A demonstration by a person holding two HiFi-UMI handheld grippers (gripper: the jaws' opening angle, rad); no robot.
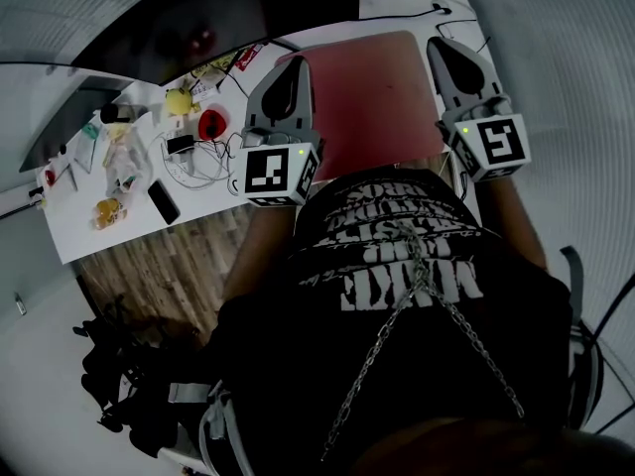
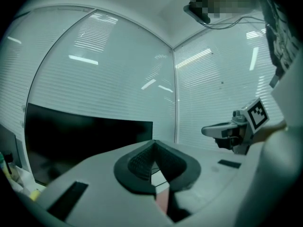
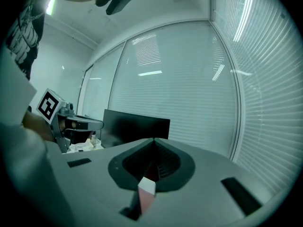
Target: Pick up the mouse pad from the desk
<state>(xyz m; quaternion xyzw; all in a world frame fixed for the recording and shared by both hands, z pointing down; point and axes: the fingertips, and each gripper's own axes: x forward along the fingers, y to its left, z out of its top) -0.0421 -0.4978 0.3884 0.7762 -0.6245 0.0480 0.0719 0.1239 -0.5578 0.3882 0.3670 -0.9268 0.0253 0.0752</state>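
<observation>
1. White desk point(image 1: 203, 211) with scattered clutter fills the left of the head view; the mouse pad point(image 1: 372, 92) hangs above it at upper centre.
2. Left gripper point(image 1: 294, 67) has its jaws pinched on the pad's left edge.
3. Right gripper point(image 1: 444, 50) bites the opposite edge, likely so the floppy sheet stays flat.

Head view steeply over mouse pad point(image 1: 372, 92)

Black shirt point(image 1: 298, 365), white block lettering, silver chain point(image 1: 452, 310). Grey left gripper point(image 1: 291, 72) and right gripper point(image 1: 444, 50), black-and-white marker cubes.
</observation>
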